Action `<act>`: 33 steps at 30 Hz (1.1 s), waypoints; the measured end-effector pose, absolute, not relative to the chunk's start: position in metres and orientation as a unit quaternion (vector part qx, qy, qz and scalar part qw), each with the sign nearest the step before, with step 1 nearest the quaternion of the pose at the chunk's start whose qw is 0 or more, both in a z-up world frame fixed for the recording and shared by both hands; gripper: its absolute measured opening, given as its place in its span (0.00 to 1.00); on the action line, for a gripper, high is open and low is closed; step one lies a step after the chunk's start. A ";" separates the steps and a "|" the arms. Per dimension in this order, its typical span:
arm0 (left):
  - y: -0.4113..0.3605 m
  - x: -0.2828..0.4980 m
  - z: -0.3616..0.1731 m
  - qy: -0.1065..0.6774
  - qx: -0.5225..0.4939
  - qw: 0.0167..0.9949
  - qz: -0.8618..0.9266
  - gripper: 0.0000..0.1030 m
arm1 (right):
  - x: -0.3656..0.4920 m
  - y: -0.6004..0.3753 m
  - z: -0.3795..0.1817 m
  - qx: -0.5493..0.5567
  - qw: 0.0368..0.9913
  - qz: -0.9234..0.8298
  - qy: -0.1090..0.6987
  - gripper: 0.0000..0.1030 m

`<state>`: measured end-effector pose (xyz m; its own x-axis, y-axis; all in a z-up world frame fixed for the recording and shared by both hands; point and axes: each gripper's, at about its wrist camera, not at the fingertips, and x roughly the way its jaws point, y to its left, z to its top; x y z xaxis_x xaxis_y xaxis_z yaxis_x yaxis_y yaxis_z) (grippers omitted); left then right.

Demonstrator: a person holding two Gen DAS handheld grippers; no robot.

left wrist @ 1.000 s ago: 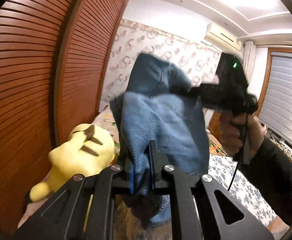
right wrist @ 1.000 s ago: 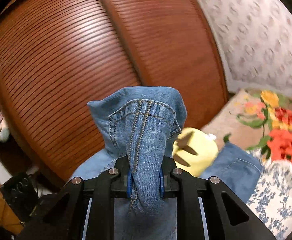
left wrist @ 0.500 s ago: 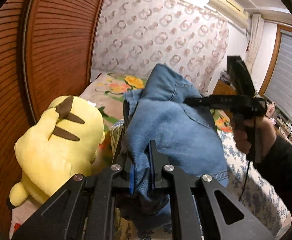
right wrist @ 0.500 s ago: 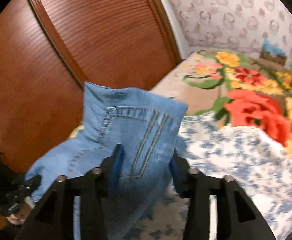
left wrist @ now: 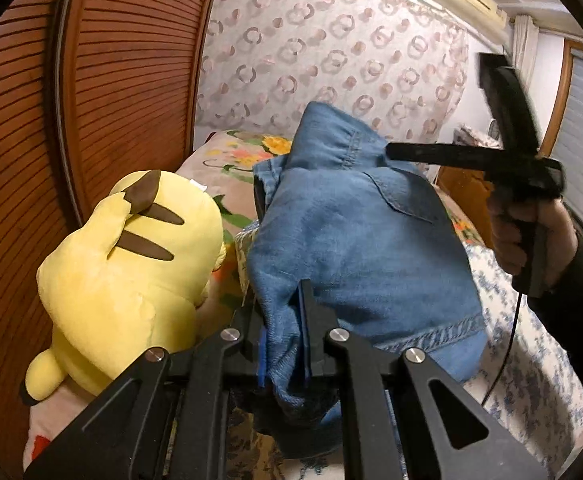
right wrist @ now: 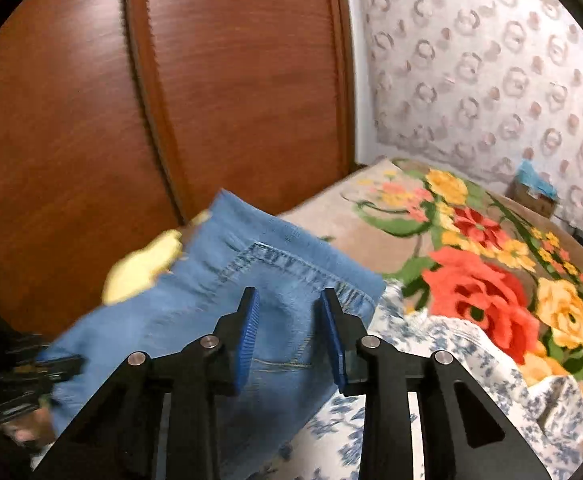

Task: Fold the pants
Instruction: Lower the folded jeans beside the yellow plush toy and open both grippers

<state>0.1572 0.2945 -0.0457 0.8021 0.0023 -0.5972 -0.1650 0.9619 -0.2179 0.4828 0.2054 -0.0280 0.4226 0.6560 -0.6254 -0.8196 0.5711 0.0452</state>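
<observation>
A pair of faded blue denim pants [left wrist: 355, 240] sits bunched in the centre of the left wrist view, held above a bed covered by a blue-and-white floral sheet [left wrist: 531, 360] and a bright flowered blanket [right wrist: 483, 280]. The left gripper [left wrist: 285, 332], at the lower centre, is clamped on a wad of the denim. In the right wrist view the right gripper [right wrist: 289, 336] has its blue ribbed pads [right wrist: 247, 328] apart; they have just been closing, with denim lying between them but not pressed.

This looks like the laying-down step of a fold, with one side let go. The next move probably calls for a fresh pinch on a hem or waistband edge before flattening the cloth.

The pants are too crumpled to give a clear long axis; the bundle runs roughly from lower centre to upper centre. A yellow plush toy [left wrist: 131, 272] lies at the left, beside a slatted brown wooden door [left wrist: 91, 80].
</observation>
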 end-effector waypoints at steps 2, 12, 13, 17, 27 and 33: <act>0.296 0.158 -0.049 0.314 -0.131 0.939 0.044 0.12 | 0.501 0.217 -0.042 -0.136 0.833 0.431 0.320 0.30; 0.292 0.158 -0.043 0.313 -0.119 0.941 0.054 0.13 | 0.470 0.195 -0.031 -0.107 0.844 0.417 0.320 0.30; 0.291 0.157 -0.041 0.313 -0.116 0.941 0.055 0.13 | 0.461 0.189 -0.030 -0.105 0.846 0.415 0.317 0.30; 0.285 0.155 -0.033 0.315 -0.101 0.942 0.065 0.13 | 0.424 0.166 -0.023 -0.092 0.845 0.422 0.314 0.30; 0.269 0.136 -0.006 0.298 -0.077 0.948 0.083 0.30 | 0.350 0.104 0.001 -0.082 0.852 0.426 0.292 0.30; 0.249 0.121 0.013 0.279 -0.067 0.956 0.068 0.49 | 0.305 0.058 0.018 -0.080 0.865 0.415 0.269 0.30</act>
<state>0.1205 0.2489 0.0125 0.8353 0.0923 -0.5420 -0.1673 0.9817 -0.0906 0.3054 0.0576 0.0180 0.5098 0.6758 -0.5324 -0.7618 0.6421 0.0856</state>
